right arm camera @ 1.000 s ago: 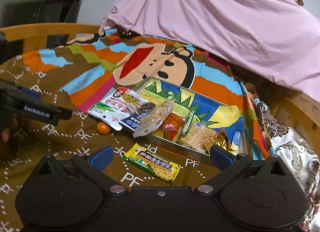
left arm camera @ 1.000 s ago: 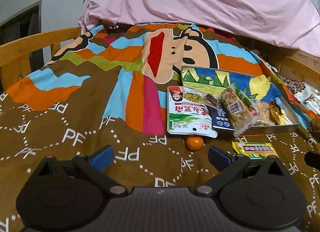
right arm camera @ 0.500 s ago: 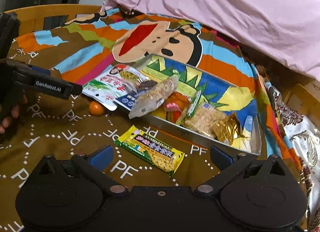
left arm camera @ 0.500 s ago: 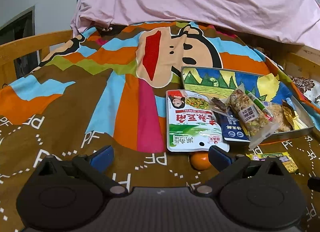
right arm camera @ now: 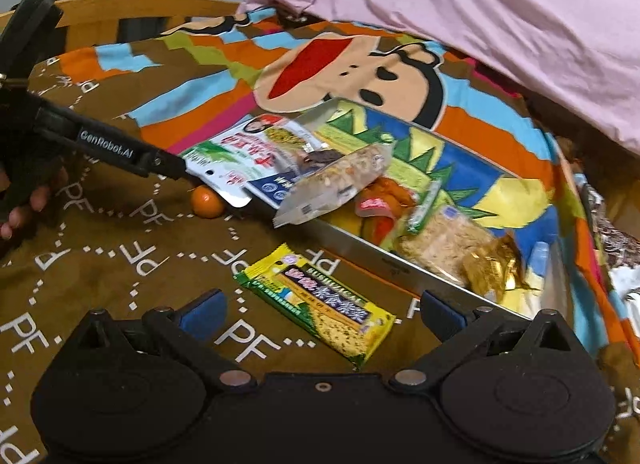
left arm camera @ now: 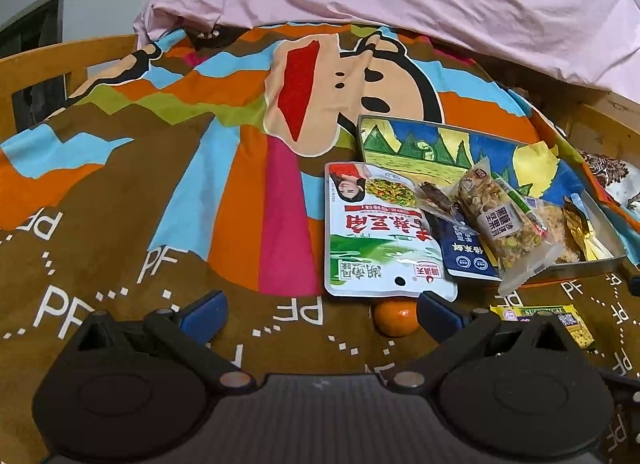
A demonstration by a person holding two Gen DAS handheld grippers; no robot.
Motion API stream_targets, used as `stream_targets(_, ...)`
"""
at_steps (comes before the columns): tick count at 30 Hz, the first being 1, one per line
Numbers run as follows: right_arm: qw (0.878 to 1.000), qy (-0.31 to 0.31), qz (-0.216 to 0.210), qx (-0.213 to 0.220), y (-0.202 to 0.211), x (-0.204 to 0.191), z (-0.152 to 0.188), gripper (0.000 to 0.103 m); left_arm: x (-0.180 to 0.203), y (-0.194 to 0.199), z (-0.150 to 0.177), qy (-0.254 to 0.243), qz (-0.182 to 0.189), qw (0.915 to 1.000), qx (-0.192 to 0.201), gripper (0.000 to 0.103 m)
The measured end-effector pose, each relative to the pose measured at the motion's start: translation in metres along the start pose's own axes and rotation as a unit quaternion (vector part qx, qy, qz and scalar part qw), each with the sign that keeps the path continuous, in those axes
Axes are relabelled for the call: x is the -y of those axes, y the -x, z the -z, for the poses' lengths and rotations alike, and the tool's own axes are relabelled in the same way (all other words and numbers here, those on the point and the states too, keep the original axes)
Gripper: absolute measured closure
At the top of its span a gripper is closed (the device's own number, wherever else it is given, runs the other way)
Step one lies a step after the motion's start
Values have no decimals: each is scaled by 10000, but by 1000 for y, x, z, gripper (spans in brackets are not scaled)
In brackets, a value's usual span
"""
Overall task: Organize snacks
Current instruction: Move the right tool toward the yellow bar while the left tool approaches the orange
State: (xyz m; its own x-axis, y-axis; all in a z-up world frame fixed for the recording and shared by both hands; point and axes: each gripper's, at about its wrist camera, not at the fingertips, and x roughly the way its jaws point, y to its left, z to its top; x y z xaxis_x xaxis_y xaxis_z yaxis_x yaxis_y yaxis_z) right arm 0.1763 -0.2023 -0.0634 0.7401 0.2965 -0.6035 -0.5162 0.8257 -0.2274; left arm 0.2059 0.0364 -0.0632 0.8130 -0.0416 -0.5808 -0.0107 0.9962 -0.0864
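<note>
A metal tray (left arm camera: 568,270) with a painted bottom lies on the patterned blanket and holds several snack packs. A white-green pouch (left arm camera: 380,232), a dark blue pack (left arm camera: 466,260) and a clear nut pack (left arm camera: 508,223) hang over its near-left rim. A small orange (left arm camera: 394,318) sits under the pouch's edge, beside the right finger of my open left gripper (left arm camera: 320,312). In the right wrist view a yellow snack bar (right arm camera: 320,304) lies on the blanket in front of the tray (right arm camera: 360,250), between the fingers of my open right gripper (right arm camera: 320,310). The orange (right arm camera: 206,201) shows there too.
A pink sheet (left arm camera: 400,3) is heaped behind the tray. Wooden bed rails (left arm camera: 60,59) run along the left and right edges. A hand (right arm camera: 24,203) holds the left gripper, whose fingers (right arm camera: 132,153) reach the pouch's corner. Gold wrappers (right arm camera: 492,268) fill the tray's right end.
Both grippers moved forward and lower. The left one closed in on the pouch and orange. The right one came up to the yellow bar, which now lies between its fingers.
</note>
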Motion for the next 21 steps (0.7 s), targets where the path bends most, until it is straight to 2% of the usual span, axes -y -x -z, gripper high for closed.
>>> stream_targets(6,9995,-96,-307,3,-15,4,1,1,2,-3,1,-107,155,9998,38,0)
stream_targets(9,9981,-185,-580,-3,-23,8,1,1,4,-4,1,-164,431,9989,72,0)
stream_targets(17,9963,-238,-825,-28,-42,19,1,1,8,-16,3,-210,1072,9939,-159,0)
stream_targets(21,9951,-393,-903,-63,-54,26,2,1,16,-18,3,-366,1288,9909,-149,0)
